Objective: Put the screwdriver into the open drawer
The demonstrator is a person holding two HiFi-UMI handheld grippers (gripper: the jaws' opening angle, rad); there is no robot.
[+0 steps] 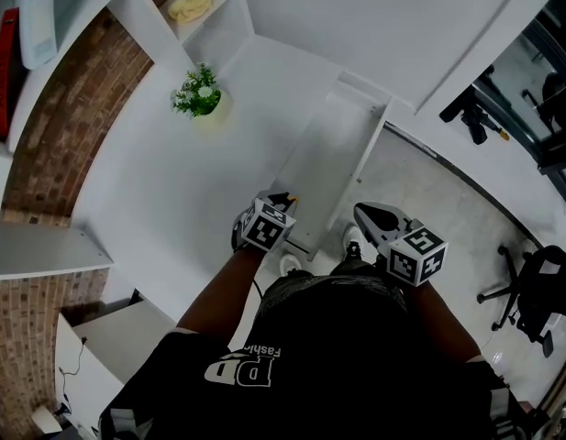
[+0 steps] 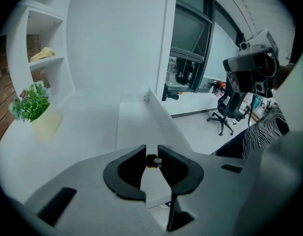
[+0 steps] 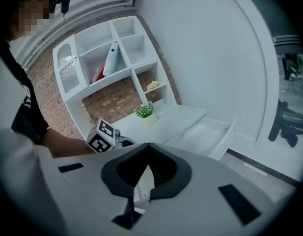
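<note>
While the screwdriver (image 2: 153, 161) was clamped end-on between the nearly closed jaws of the left gripper (image 2: 151, 149), only a small orange-and-black stub of it could be seen, so its length and tip could not be made out. It was held just short of the open drawer (image 1: 330, 163), which lay at about one o'clock from that gripper in the head view. The right gripper (image 3: 148, 145) was held with its jaws brought together on nothing, at about three o'clock from the left one and above the floor (image 1: 438, 209).

The screwdriver was judged to be light and rigid, with a hard handle that could slip or twist in a narrow pinch. A hold across the thicker handle, near its balance point, was judged safer than one on the thin shaft. It was also judged likely to roll once released on the drawer's smooth bottom, so a low release was thought wise.

The white surface (image 1: 191, 181) was bare apart from a potted plant (image 1: 199, 93) at about eleven o'clock. A white shelf unit (image 3: 112, 58) was set against a brick wall (image 1: 53, 145) at nine to eleven o'clock. An office chair (image 1: 530, 287) was seen at about four o'clock on the pale floor.
</note>
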